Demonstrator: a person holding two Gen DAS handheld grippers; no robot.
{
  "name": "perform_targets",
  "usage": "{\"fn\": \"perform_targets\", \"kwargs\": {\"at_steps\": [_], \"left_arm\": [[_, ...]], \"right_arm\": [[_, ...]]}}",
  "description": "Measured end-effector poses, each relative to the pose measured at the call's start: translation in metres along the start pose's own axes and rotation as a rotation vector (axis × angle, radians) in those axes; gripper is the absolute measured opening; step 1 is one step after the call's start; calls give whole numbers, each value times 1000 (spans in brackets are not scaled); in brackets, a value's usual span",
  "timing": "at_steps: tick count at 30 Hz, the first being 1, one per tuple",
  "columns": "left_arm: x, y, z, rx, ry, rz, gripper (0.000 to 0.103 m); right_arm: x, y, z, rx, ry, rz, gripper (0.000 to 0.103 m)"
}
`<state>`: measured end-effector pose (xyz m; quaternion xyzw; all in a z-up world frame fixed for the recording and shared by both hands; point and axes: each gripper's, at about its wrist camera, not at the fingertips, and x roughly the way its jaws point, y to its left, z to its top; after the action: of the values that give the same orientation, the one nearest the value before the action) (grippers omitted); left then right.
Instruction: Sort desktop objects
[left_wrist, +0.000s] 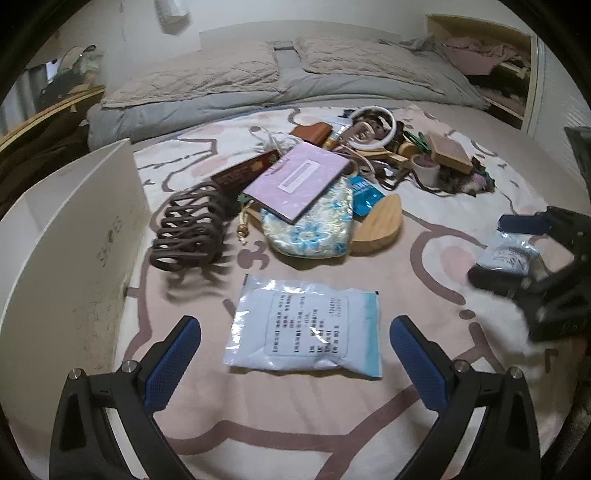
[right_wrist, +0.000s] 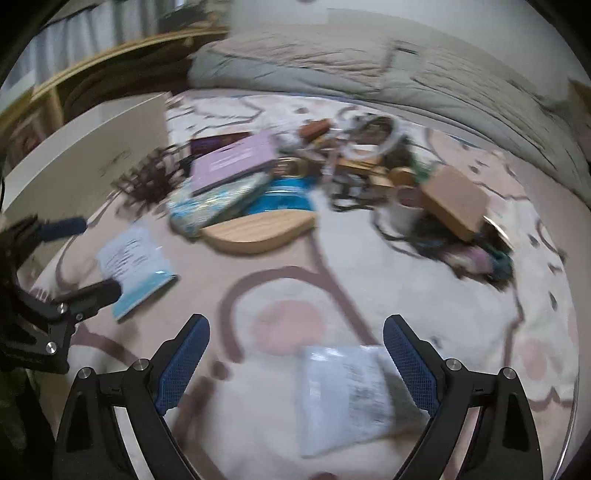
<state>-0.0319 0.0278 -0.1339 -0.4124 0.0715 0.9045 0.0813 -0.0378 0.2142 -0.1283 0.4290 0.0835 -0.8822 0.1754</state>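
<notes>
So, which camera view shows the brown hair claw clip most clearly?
The left wrist view shows it best: the brown hair claw clip is sharp there, its looped teeth clear, lying beside the white box. In the right wrist view it is only a dark motion-blurred smear.

Both cameras ride just behind their fingers, tilted down over a patterned pink blanket (left_wrist: 424, 236) on a bed; the left wrist view looks from the left, close over a white printed packet (left_wrist: 304, 326), with a white box (left_wrist: 66, 236) at its left edge and the right gripper (left_wrist: 517, 254) at its right edge; the right wrist view, blurred, looks from the right, with the left gripper (right_wrist: 88, 254) at its left edge; both share the purple booklet (left_wrist: 297, 181), the wooden board (right_wrist: 258, 229) and the pillows (left_wrist: 207, 79) beyond.
</notes>
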Motion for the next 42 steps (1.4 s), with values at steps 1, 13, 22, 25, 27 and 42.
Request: {"fn": "perform_targets", "kwargs": {"at_steps": [1,13,22,25,27,42], "left_arm": [[2,0,0,0,5,-2,103],[27,1,2,27,94,-30,103],[39,2,5,35,143,-55,103],[43,2,5,32,157,-68,103],[46,3,5,23,167,-82,103],[48,5,5,12,174,-96,103]], "right_arm": [[-2,-8,-3,22,-16,-11,95],[10,-46,-19,101,34,46,95],[6,-52,-21,88,29,47,95],[2,-56,-21,88,16,54,96],[4,-61,-22,104,28,54,96],[8,-50,-25,60,49,114,103]]}}
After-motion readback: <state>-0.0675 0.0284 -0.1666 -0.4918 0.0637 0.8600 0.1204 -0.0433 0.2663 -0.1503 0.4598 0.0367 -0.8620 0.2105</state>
